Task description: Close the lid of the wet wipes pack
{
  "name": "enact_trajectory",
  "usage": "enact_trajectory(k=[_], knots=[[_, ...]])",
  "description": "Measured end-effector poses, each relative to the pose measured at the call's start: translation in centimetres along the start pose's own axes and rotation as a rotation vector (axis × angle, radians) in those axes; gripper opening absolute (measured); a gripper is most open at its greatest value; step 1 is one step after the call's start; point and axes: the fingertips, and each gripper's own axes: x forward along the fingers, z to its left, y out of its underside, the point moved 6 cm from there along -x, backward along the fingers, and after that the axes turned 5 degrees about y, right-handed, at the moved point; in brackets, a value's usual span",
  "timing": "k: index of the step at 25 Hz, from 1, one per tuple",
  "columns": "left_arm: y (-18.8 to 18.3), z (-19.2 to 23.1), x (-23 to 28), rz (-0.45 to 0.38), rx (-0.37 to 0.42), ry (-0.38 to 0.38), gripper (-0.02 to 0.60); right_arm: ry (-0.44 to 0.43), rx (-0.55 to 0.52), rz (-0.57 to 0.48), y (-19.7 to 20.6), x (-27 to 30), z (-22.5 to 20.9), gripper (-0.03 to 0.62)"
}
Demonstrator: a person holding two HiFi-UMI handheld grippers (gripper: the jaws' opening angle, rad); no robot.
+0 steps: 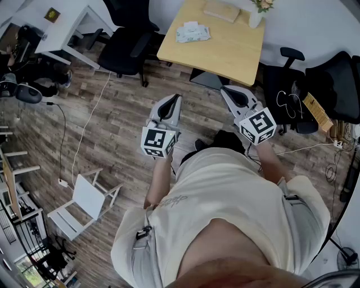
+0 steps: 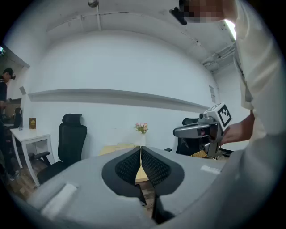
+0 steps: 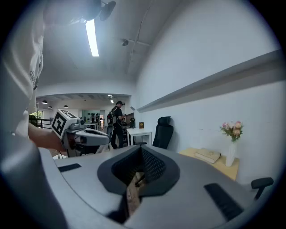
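Two grippers are held up side by side over the wood floor [image 1: 121,107], each in one of the person's hands. The left gripper [image 1: 176,97] has its jaws pressed together with nothing between them, and the right gripper [image 1: 225,90] is likewise clenched and empty. Each one's own view shows the dark ribbed pads meeting at the tips. One wipes pack [image 1: 192,32] lies flat on the one wooden table [image 1: 225,53], well ahead of both grippers and touched by neither, slightly nearer the left one's line. Whether its lid is up or down is too small to tell. Farther along the same table, ahead of the right gripper, stand one white vase [image 1: 255,18] holding a small bunch of pink flowers [image 1: 263,4] and, beside it, one flat tan box [image 1: 221,10]. Three black chairs [image 1: 126,50] can be counted round the table: one ahead and to the left of the left gripper, two off to the right of the right gripper. One white chair [image 1: 87,198] sits on the floor to the left of and behind the left gripper, and one white desk [image 1: 62,25] stands far ahead to its left.
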Motion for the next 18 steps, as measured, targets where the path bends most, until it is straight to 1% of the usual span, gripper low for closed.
enact_trajectory(k=[5,9,13,18], knots=[[0.6,0.0,-0.4,0.011,-0.014,0.006,0.017,0.021,0.022,0.021,0.6,0.0,0.1,0.002],[1.2,0.5,-0.7,0.018,-0.028,0.001,0.017,0.04,0.046,0.016,0.6,0.3,-0.1,0.002],[2.6,0.7,-0.2,0.043,-0.07,0.0,0.017,0.035,0.057,0.058,1.7,0.4,-0.3,0.002],[2.8,2.0,1.5,0.061,-0.078,0.0,0.017,0.025,0.092,0.076,2.6,1.9,-1.8,0.002]])
